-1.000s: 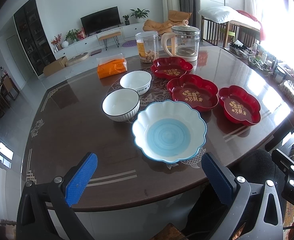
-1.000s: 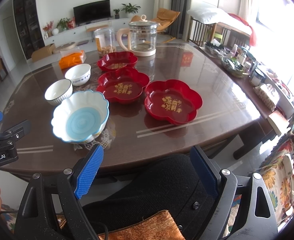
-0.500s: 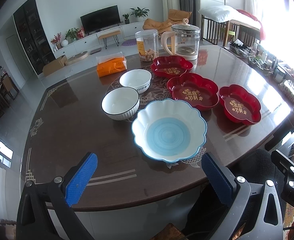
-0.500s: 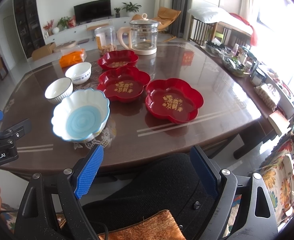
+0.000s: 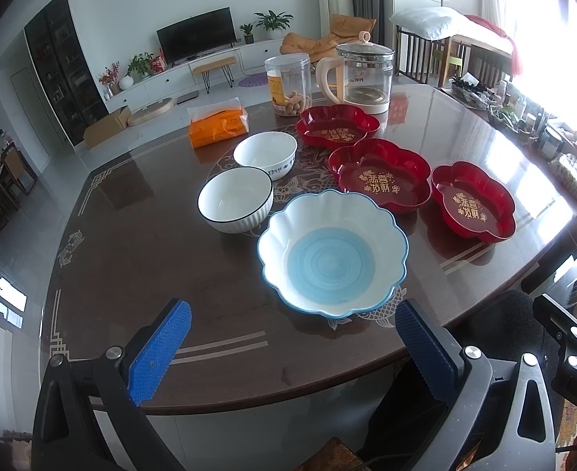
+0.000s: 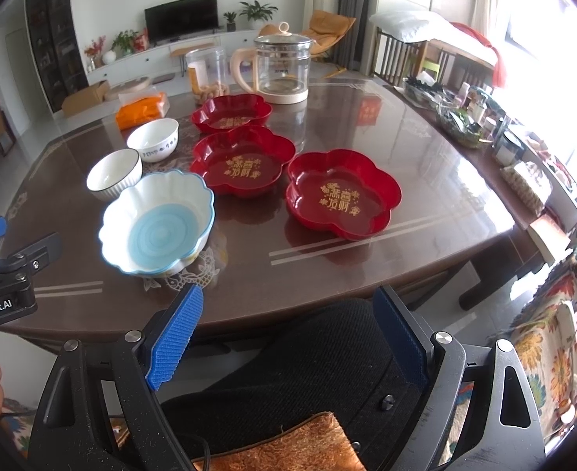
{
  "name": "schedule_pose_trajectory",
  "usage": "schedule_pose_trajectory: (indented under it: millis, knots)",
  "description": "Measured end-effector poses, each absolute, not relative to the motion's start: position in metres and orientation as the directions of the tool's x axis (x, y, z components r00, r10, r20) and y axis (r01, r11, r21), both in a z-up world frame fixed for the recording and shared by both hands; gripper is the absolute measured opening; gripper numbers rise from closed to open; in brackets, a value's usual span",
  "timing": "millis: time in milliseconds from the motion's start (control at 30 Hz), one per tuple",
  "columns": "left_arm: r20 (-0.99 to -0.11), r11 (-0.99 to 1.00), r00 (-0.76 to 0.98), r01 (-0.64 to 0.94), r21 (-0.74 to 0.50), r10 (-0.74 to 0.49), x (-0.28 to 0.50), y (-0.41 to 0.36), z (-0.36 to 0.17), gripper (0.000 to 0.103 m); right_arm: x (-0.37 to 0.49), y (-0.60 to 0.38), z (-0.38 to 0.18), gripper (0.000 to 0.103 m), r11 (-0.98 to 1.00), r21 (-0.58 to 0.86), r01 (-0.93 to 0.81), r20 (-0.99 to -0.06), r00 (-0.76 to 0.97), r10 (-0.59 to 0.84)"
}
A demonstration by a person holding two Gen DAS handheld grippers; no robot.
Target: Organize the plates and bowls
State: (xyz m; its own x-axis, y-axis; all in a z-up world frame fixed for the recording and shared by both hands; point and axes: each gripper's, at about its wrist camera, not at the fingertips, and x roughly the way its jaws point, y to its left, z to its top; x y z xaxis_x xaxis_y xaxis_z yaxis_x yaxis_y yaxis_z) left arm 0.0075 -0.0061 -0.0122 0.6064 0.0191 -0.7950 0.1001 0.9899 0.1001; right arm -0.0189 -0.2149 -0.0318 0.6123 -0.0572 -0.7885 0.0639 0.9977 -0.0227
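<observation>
A scalloped white bowl with a blue centre point(image 5: 333, 253) point(image 6: 158, 223) sits near the table's front edge. Behind it stand a ribbed white bowl with a dark rim point(image 5: 235, 199) point(image 6: 113, 174) and a plain white bowl point(image 5: 265, 155) point(image 6: 153, 139). Three red flower-shaped plates lie in a row: near point(image 5: 473, 206) point(image 6: 343, 194), middle point(image 5: 380, 178) point(image 6: 243, 161), far point(image 5: 337, 125) point(image 6: 231, 112). My left gripper point(image 5: 294, 347) is open and empty, just short of the scalloped bowl. My right gripper point(image 6: 288, 337) is open and empty, held off the table's front edge over my lap.
A glass kettle point(image 5: 363, 76), a clear jar of snacks point(image 5: 288, 86) and an orange tissue pack point(image 5: 217, 127) stand at the back of the dark glass-topped table point(image 5: 131, 267). Clutter lines the right edge point(image 6: 461, 117).
Both grippers have edged slightly forward towards the table. The dishes have not moved.
</observation>
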Motion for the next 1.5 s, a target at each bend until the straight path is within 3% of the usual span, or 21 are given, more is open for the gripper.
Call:
schedule_pose_trajectory:
  millis: [200,367,467,667,867,967,1200,1400,1500]
  knots:
    - [-0.793,0.991,0.609,0.095,0.096,0.018,0.011,-0.004,-0.014,0.103,-0.021,-0.223,-0.022,0.09,0.997,0.007,0.074,-0.75,0.66,-0.044]
    - [-0.802,0.993,0.597,0.102,0.066,-0.008,0.022,-0.007,-0.019,0.103,-0.041,-0.245,0.01,0.091,0.99,0.069,0.127,-0.578,0.814,-0.064]
    - [-0.802,0.989,0.596,0.136,0.053,-0.038,0.03,-0.018,-0.023,0.103,-0.04,-0.247,0.007,0.091,0.997,0.074,0.026,-0.48,0.877,0.012]
    - [-0.843,0.985,0.53,0.175,0.005,-0.089,0.056,-0.035,-0.042,0.103,-0.016,-0.263,-0.028,0.091,0.97,0.241,-0.002,-0.588,0.795,0.148]
    - [-0.86,0.973,0.479,0.221,-0.074,-0.174,0.083,-0.058,-0.052,0.103,0.011,-0.295,-0.056,0.091,0.973,0.204,0.106,-0.717,0.693,0.076]
    - [-0.859,0.954,0.45,0.272,-0.127,-0.243,0.101,-0.087,-0.051,0.103,0.017,-0.324,-0.067,0.091,0.958,0.242,0.154,-0.734,0.674,0.077]
    - [-0.894,0.929,0.31,0.285,-0.237,-0.323,0.157,-0.166,-0.09,0.102,0.077,-0.379,-0.076,0.09,0.984,0.084,0.154,-0.761,0.648,-0.036]
    - [-0.922,0.949,0.262,0.214,-0.233,-0.285,0.181,-0.197,-0.126,0.089,0.145,-0.415,-0.105,0.09,0.996,0.034,0.08,-0.795,0.606,-0.021]
    - [-0.934,0.958,0.249,0.191,-0.213,-0.257,0.186,-0.206,-0.142,0.082,0.176,-0.426,-0.125,0.088,0.995,0.092,0.039,-0.823,0.565,0.054]
